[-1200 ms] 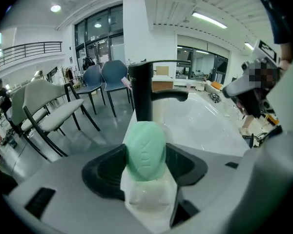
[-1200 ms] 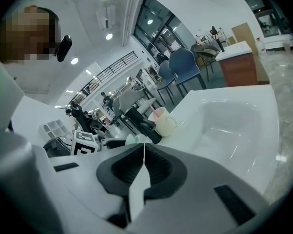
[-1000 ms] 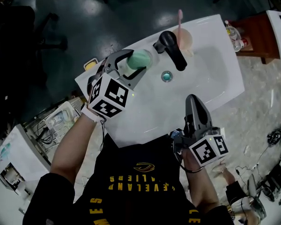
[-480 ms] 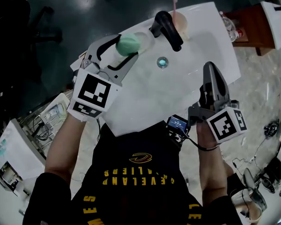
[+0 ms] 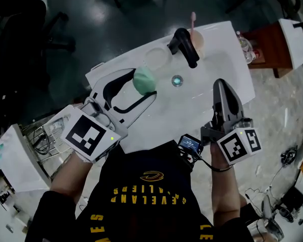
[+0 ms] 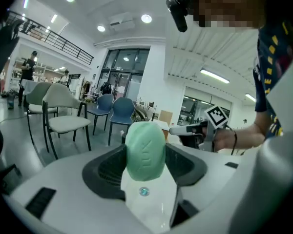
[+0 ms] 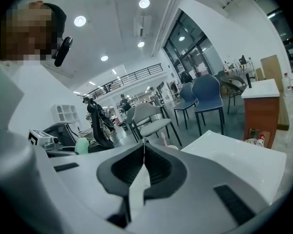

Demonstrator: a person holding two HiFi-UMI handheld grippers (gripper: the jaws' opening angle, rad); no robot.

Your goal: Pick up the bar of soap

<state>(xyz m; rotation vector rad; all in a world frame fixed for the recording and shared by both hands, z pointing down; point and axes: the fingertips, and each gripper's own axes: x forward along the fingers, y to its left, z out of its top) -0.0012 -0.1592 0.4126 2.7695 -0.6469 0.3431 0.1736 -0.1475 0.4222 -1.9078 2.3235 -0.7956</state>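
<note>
We find the pale green oval bar of soap (image 5: 144, 79) held between the jaws of the left gripper (image 5: 144, 86), left of centre in the head view. It sits above the left part of the white ceramic sink (image 5: 192, 112), near the round metal drain (image 5: 177, 79). The jaws stand partly open to the width of the bar, and the ribbed black pads press on its two sides. In the left gripper view the bar stands on end with only the room behind it, so we judge it lifted clear of the basin. The right gripper (image 5: 220, 84) sits at the right of the frame over the sink's near edge, its jaws closed together on nothing. The chief hazard is slip: the bar is rounded and likely slick, and the pads catch only its flanks. A harder squeeze or a sudden tilt could shoot it out, dropping it into the basin or against the black lever faucet (image 5: 185, 45).
</note>
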